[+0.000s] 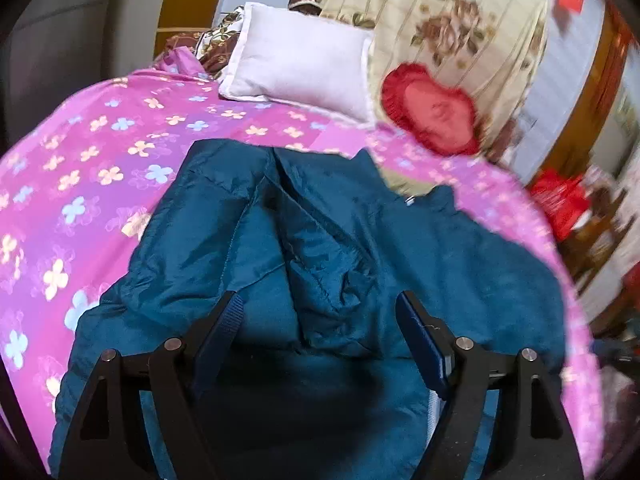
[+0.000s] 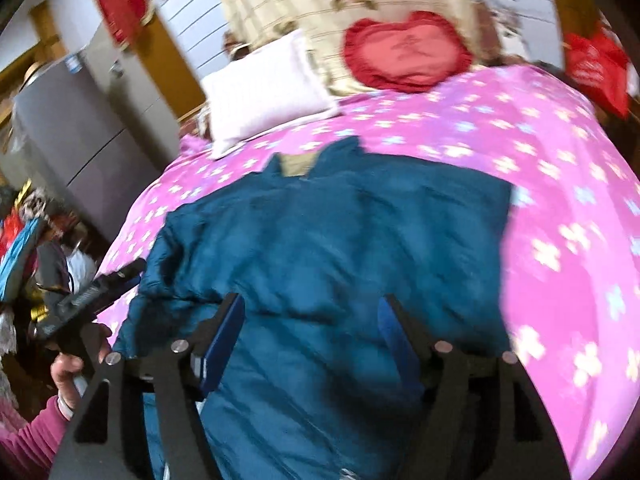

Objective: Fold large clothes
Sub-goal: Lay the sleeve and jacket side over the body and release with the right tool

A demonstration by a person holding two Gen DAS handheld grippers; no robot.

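A large teal padded jacket (image 1: 320, 240) lies on a bed with a pink flowered cover (image 1: 100, 152). In the left wrist view a sleeve lies folded over the jacket's body. My left gripper (image 1: 320, 304) is open and empty, just above the jacket's near part. In the right wrist view the jacket (image 2: 340, 232) lies spread, its collar toward the pillows. My right gripper (image 2: 312, 308) is open and empty above the jacket's near edge. The left gripper (image 2: 100, 284) and the hand holding it show at the left of the right wrist view.
A white pillow (image 1: 304, 56) and a red heart-shaped cushion (image 1: 432, 108) lie at the head of the bed, against a flowered cream bedding pile (image 1: 440, 20). A grey fridge (image 2: 80, 120) stands left of the bed. Cluttered furniture (image 1: 580, 208) stands to the right.
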